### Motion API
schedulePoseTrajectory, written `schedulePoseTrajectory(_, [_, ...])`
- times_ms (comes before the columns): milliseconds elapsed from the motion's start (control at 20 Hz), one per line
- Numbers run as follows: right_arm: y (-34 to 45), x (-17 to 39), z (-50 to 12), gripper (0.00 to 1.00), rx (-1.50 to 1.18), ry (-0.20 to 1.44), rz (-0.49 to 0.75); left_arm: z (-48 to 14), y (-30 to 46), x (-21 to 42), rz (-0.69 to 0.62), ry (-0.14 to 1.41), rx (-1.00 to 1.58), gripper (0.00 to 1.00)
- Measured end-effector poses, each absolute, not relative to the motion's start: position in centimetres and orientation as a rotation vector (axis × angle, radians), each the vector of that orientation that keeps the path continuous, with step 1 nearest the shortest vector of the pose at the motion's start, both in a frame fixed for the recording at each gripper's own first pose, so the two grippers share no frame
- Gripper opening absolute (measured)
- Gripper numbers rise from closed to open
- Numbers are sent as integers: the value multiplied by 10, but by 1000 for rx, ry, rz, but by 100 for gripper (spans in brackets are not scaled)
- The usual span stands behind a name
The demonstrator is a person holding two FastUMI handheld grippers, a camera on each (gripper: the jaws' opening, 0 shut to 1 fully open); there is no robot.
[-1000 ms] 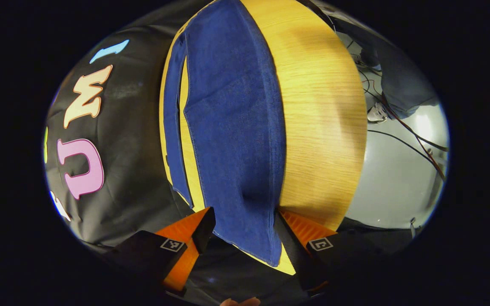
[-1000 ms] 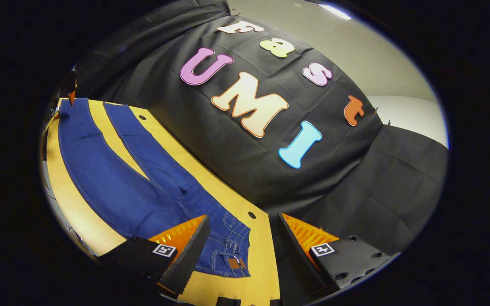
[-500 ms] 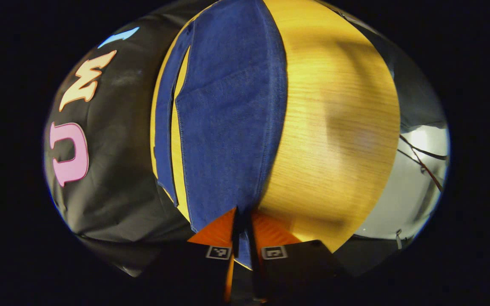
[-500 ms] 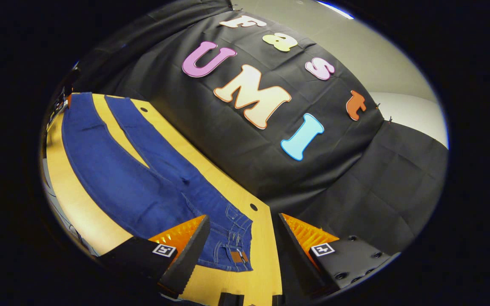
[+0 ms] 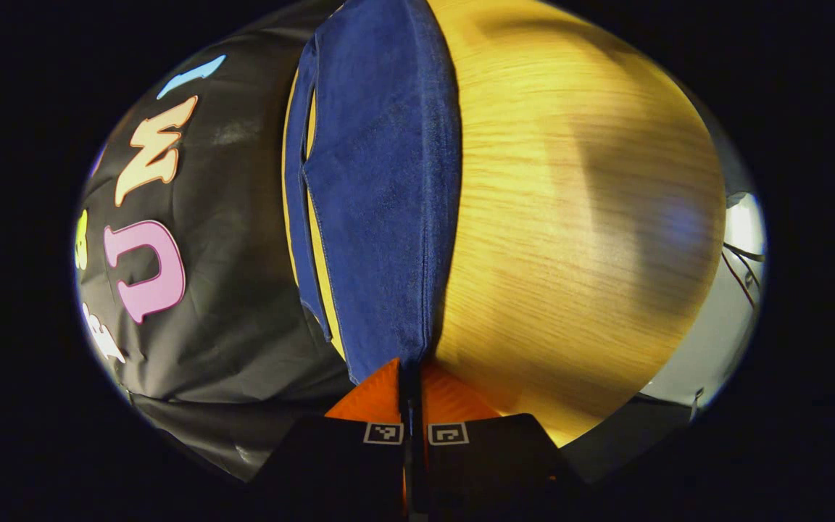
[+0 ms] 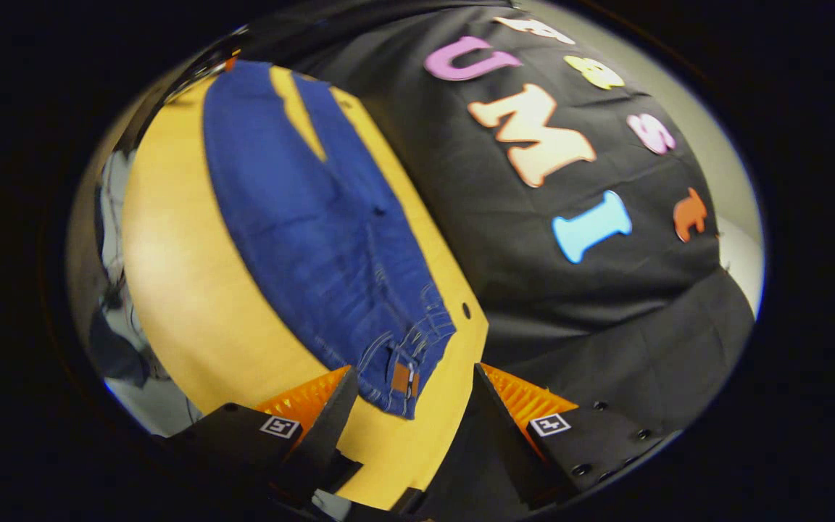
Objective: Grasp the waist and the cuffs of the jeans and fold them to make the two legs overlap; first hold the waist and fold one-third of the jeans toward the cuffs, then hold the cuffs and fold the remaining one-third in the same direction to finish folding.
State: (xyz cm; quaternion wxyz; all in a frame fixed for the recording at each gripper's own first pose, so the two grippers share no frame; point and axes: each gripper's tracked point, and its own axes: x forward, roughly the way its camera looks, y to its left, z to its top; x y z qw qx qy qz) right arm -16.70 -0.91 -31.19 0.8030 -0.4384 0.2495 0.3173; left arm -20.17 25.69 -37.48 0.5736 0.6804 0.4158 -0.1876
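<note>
a yellow wooden table point(image 5: 577, 217) carries the blue jeans point(image 6: 316, 217), with black cloth wall point(image 6: 577, 304) behind and pale floor point(image 5: 722, 326) past the table's edge. the left gripper point(image 5: 412, 380) is clamped together on a leg cuff point(image 5: 388, 355), the denim running straight ahead from its fingertips. the right gripper point(image 6: 410, 395) is spread wide with the waist point(image 6: 406, 370) just ahead between its 2 fingers, untouched; the far cuffs are blurred.
</note>
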Motion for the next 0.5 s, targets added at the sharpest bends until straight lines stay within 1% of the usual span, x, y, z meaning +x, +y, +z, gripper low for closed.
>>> schedulePoseTrajectory(150, [-2,-179,-351,100,-1068,531,852,-376,259,-202,-447,1039,1544,0])
schedulePoseTrajectory(300, [10,-182,-381,99,-1092,557,953,-376,257,-203,-462,1063,1558,0])
schedulePoseTrajectory(400, [19,-180,-394,100,-1152,544,990,-375,257,-203,-467,1065,1567,0])
schedulePoseTrajectory(450, [21,-178,-398,92,-1178,533,1001,-375,257,-203,-471,1067,1570,0])
schedulePoseTrajectory(500, [24,-172,-402,88,-1195,520,990,-375,256,-203,-474,1072,1569,0])
